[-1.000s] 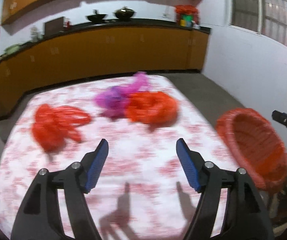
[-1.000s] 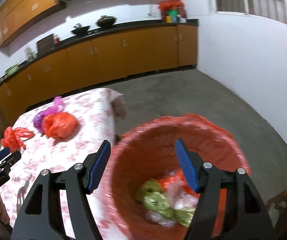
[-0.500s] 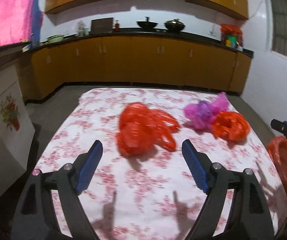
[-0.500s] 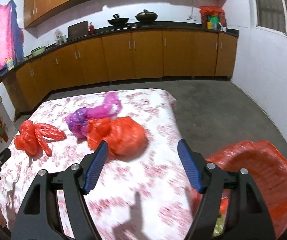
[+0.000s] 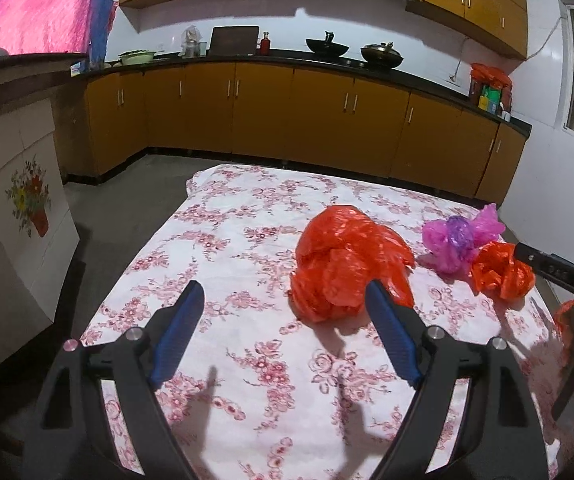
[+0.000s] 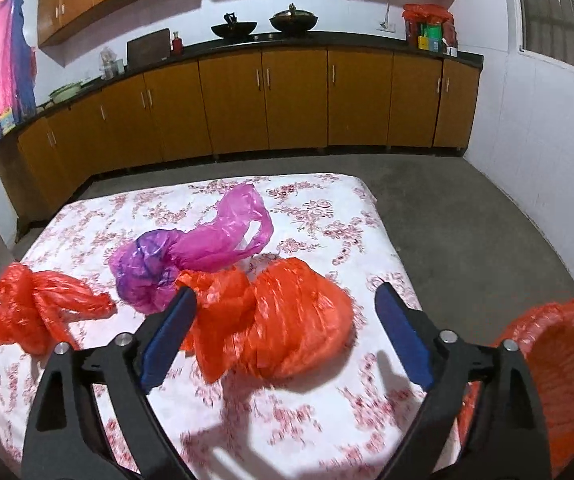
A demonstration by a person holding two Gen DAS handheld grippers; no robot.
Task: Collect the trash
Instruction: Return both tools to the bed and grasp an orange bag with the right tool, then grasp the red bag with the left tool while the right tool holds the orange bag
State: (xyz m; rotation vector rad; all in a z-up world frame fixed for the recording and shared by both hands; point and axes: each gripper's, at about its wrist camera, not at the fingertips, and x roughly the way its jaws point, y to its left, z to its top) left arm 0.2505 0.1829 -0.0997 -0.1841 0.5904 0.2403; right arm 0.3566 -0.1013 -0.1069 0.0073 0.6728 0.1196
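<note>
Three crumpled plastic bags lie on a floral tablecloth [image 5: 247,352]. A large red bag [image 5: 347,264] sits just ahead of my open, empty left gripper [image 5: 283,320], near its right finger. A pink-purple bag [image 5: 459,240] and a smaller red bag [image 5: 501,270] lie further right. In the right wrist view, my open, empty right gripper [image 6: 287,320] hovers over a red bag [image 6: 279,320]; the pink-purple bag [image 6: 191,256] lies behind it and the other red bag [image 6: 35,308] at the left. A red-lined trash basket [image 6: 559,364] stands at the table's right side.
Orange kitchen cabinets with a black counter [image 5: 327,64] line the far wall. A white floral-painted cabinet [image 5: 19,220] stands left of the table. Grey floor [image 6: 467,220] and a white wall lie to the right. The right gripper's handle [image 5: 559,272] shows at the left view's right edge.
The left gripper has swung left and drawn close to the large red bag. The right gripper has moved from over the basket to over the table, above the red bag.
</note>
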